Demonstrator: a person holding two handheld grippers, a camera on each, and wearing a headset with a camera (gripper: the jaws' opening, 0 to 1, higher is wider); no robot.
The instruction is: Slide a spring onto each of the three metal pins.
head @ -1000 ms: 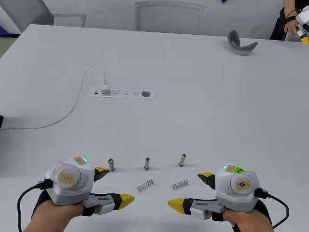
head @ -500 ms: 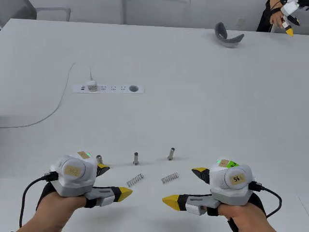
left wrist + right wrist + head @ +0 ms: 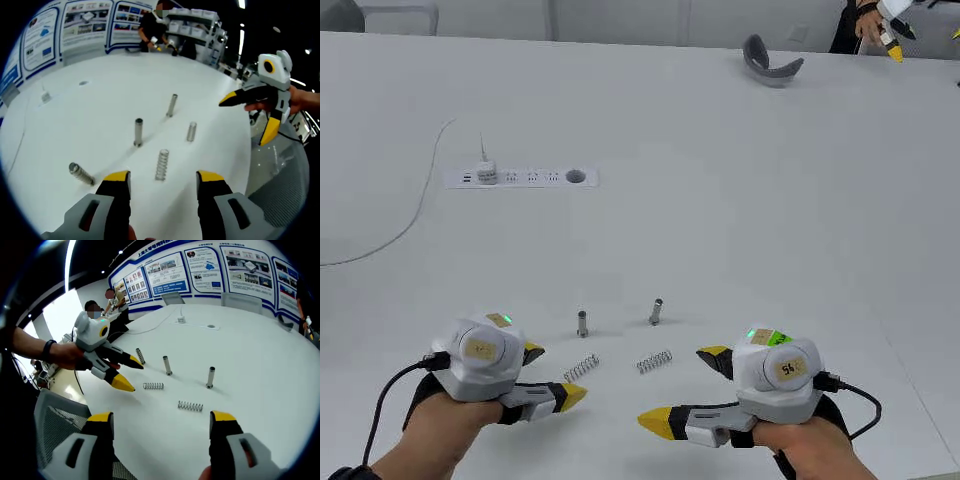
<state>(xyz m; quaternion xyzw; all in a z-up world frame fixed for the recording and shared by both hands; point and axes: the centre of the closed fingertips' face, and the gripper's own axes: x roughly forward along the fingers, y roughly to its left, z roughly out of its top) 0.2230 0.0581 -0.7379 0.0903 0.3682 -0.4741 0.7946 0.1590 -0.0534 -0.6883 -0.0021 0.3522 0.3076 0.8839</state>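
Note:
Two bare metal pins (image 3: 582,322) (image 3: 656,311) stand upright on the white table (image 3: 740,220). Two loose springs (image 3: 581,367) (image 3: 655,361) lie just in front of them. In the left gripper view a third pin (image 3: 80,172) at the left looks wrapped in a spring, and the nearer spring (image 3: 161,164) lies just ahead of the jaws. My left gripper (image 3: 552,375) is open and empty beside the left spring. My right gripper (image 3: 682,388) is open and empty, right of the other spring (image 3: 190,406).
A white power strip (image 3: 520,177) with a plug and cable lies farther back on the left. A grey curved object (image 3: 770,62) rests at the far edge. Another person's hand with a gripper (image 3: 875,20) is at the far right.
The head camera has panned, shifting everything left. My left gripper has edged right towards the left spring and now covers the leftmost pin in the head view. Both stay open.

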